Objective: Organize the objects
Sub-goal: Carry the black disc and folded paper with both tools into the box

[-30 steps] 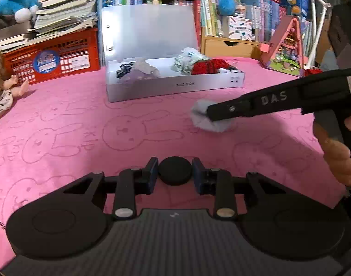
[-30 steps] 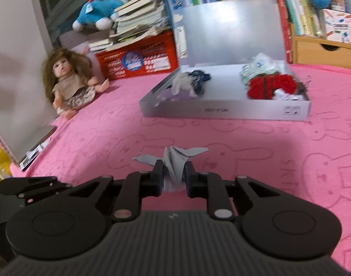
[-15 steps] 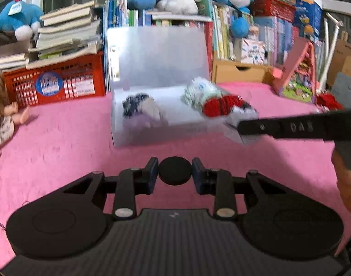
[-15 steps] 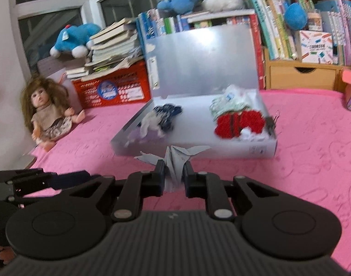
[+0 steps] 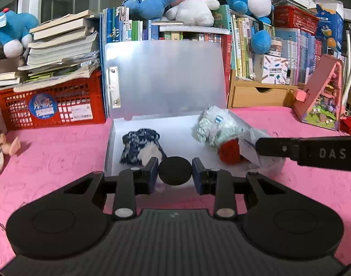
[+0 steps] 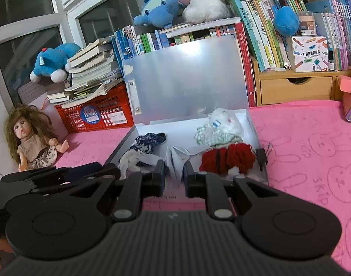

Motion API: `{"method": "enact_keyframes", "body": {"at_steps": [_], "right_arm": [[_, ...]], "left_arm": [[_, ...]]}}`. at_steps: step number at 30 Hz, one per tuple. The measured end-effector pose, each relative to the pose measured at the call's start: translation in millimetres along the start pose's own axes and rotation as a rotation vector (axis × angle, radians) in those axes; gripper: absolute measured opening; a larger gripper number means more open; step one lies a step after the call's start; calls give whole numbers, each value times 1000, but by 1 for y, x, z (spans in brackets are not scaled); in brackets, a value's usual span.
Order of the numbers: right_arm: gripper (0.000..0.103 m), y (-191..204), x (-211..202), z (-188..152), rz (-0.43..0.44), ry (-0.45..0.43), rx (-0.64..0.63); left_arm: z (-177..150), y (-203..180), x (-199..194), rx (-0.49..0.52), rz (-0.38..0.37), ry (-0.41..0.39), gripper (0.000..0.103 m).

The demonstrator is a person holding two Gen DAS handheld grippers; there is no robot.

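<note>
Pink cloth with rabbit outlines (image 6: 313, 142) covers the surface under everything listed.

Your left tool (image 5: 175, 171): pads pressed onto a flat black disc (image 5: 175, 170), held above the near edge of the box.

Your right tool (image 6: 174, 171): pads pinched on a folded grey-white paper figure (image 6: 175, 158), held over the near wall of the box; from the left wrist view it reaches in from the right, with the paper at its tip (image 5: 249, 148).

White box (image 5: 109, 147), open, its translucent lid (image 5: 166, 78) standing upright at the back. Contents:
- dark blue and white patterned cloth (image 5: 138, 148), left half;
- pale green-white bundle (image 5: 215, 126), right half, towards the back;
- red knitted piece (image 6: 228, 158), right half, in front of the bundle;
- black binder clip (image 6: 261, 155), at the right wall beside the red piece.

Beyond the box: red crate (image 5: 51, 105) stacked with books, wooden drawer unit (image 6: 295, 89), a row of upright books topped by plush toys (image 5: 187, 0). Doll (image 6: 30, 138) seated on the pink cloth, far left. Pink toy house (image 5: 320, 101), far right.
</note>
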State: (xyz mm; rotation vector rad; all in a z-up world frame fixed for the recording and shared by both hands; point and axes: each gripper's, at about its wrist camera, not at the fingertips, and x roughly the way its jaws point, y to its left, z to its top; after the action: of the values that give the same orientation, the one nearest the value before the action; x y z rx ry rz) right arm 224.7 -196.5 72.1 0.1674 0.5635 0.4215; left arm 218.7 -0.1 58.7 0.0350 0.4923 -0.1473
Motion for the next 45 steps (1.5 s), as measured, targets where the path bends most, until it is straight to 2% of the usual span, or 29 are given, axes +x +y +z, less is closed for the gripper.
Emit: {"method": "enact_keyframes", "body": {"at_steps": [3, 6, 9, 13, 23, 39, 45], "right_arm": [[20, -2, 8, 5, -6, 6, 0], [20, -5, 18, 8, -7, 17, 7], [20, -11, 30, 8, -1, 38, 51], [20, -20, 50, 1, -6, 75, 101], [19, -31, 70, -6, -30, 101, 118], [19, -27, 102, 11, -56, 96, 75], [18, -28, 110, 7, -52, 106, 83]], "left_arm": [[8, 0, 15, -10, -1, 4, 37], [8, 0, 35, -39, -35, 30, 37], [3, -2, 58, -48, -18, 75, 37], [-2, -1, 76, -49, 7, 87, 37], [-6, 5, 96, -22, 39, 92, 37], [0, 29, 134, -45, 116, 138, 37], [0, 35, 141, -59, 125, 146, 37]]}}
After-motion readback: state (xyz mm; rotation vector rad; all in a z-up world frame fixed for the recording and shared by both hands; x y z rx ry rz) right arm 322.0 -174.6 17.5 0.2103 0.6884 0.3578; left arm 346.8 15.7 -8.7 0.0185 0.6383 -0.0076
